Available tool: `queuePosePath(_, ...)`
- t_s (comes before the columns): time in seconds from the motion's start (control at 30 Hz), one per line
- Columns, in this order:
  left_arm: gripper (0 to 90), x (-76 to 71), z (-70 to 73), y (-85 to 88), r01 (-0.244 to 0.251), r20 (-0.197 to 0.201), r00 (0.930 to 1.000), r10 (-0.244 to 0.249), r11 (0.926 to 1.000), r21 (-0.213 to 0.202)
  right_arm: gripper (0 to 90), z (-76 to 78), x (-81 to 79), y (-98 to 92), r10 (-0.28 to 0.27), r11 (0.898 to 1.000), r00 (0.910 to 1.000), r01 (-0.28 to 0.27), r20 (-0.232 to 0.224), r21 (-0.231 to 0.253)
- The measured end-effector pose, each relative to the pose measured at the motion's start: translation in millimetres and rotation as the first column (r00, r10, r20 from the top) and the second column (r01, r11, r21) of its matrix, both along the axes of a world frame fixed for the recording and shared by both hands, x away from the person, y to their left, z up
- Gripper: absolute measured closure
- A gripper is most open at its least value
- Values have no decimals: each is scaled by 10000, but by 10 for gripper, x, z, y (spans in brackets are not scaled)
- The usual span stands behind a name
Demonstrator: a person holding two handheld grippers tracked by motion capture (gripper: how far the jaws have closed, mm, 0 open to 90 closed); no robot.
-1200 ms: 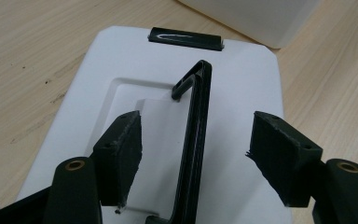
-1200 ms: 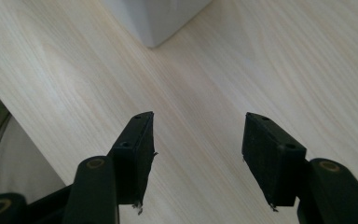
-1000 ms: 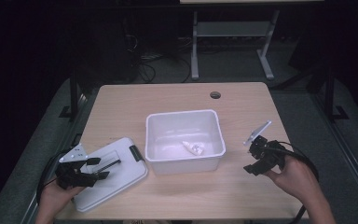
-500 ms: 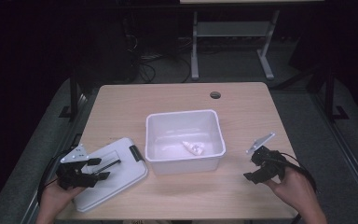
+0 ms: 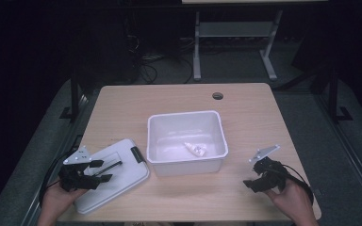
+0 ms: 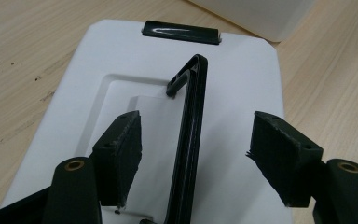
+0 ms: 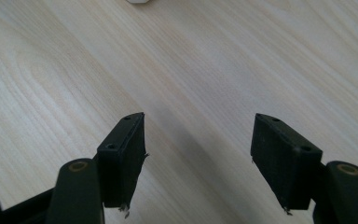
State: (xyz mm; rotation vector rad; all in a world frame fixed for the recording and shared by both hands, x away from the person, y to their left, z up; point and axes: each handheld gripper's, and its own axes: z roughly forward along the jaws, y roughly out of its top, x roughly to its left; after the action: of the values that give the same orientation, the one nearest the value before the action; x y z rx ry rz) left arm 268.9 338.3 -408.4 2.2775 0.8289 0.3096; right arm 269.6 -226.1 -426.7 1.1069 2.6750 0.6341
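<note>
While our left gripper straddles the raised black handle unclamped | lid left of bin: light, stiff, slick; we grip handle | right gripper just opening, empty.

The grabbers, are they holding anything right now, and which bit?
Nothing is held. The left gripper has its open jaws either side of the lid's raised black handle, not pressing it. The right gripper is open over bare table.
</note>
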Motion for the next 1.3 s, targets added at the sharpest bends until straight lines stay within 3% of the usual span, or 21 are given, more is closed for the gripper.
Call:
queuePosePath(0.23, 331, -1, -1, -21, 33, -5, 10000, -33, 9999, 101, 335, -69, -26, 6, -137, 9993, 9996, 127, 264, 352)
queuePosePath(0.73, 346, 17, -22, -39, 71, -92, 9999, -68, 9995, 314, 324, -97, -25, 4, -71, 9996, 9997, 64, 246, 292)
queuePosePath(0.93, 427, 29, -23, -73, 197, -47, 9998, -194, 9979, 621, 319, -110, -21, 23, -4, 9998, 9998, -1, 202, 218)
queuePosePath(1.3, 661, 88, 6, -60, 408, -172, 9991, -387, 9895, 1386, 314, -110, -9, 31, 35, 9997, 9998, -40, 200, 227)
